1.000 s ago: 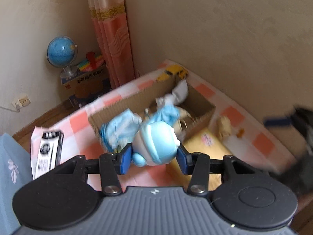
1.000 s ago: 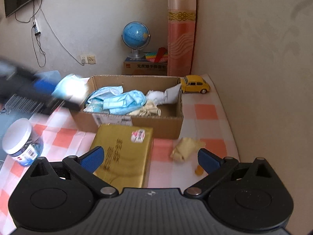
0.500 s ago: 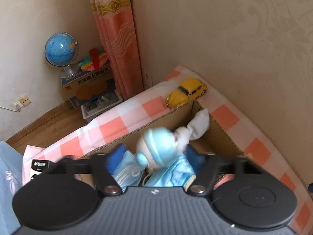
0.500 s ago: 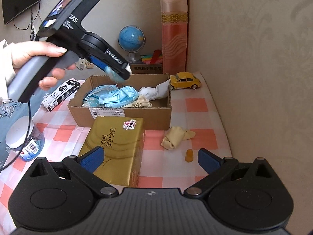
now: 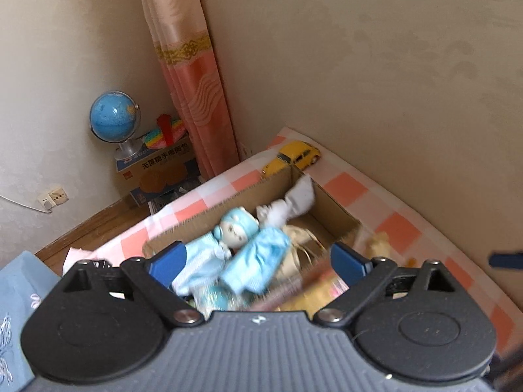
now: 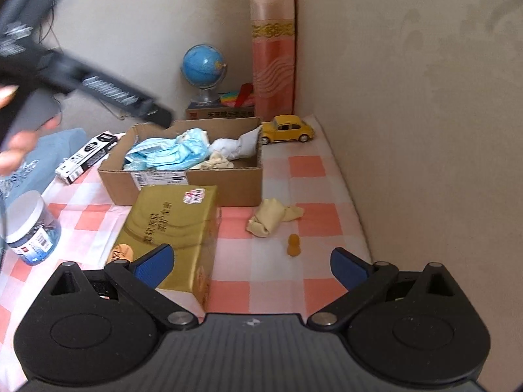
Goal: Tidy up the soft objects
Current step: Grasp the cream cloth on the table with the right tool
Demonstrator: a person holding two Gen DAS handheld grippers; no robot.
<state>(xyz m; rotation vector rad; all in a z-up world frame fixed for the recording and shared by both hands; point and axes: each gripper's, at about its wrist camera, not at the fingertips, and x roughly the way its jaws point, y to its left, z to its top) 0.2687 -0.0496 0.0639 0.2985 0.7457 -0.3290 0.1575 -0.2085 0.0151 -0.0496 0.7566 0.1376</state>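
Observation:
A cardboard box [image 6: 196, 186] on the checked table holds soft things: blue face masks [image 6: 160, 158], a white sock [image 6: 237, 145] and a light blue plush doll [image 5: 237, 228], also in the right wrist view [image 6: 194, 137]. My left gripper [image 5: 258, 259] is open and empty above the box [image 5: 340, 215]; it shows blurred at upper left in the right wrist view [image 6: 98, 86]. My right gripper [image 6: 251, 263] is open and empty above the table's near part. A cream cloth [image 6: 273, 217] lies on the table right of the box.
A gold tissue pack [image 6: 173, 232] lies in front of the box. A yellow toy car [image 6: 287, 129] stands behind it by the wall. A small orange piece [image 6: 293, 245], a jar [image 6: 31, 232] and a black-and-white carton [image 6: 86, 156] are on the table. A globe [image 6: 204, 72] stands beyond.
My left gripper carried the blue doll over the box, opened and let it go; the doll now lies in the box. The right gripper stayed open and moved back a little.

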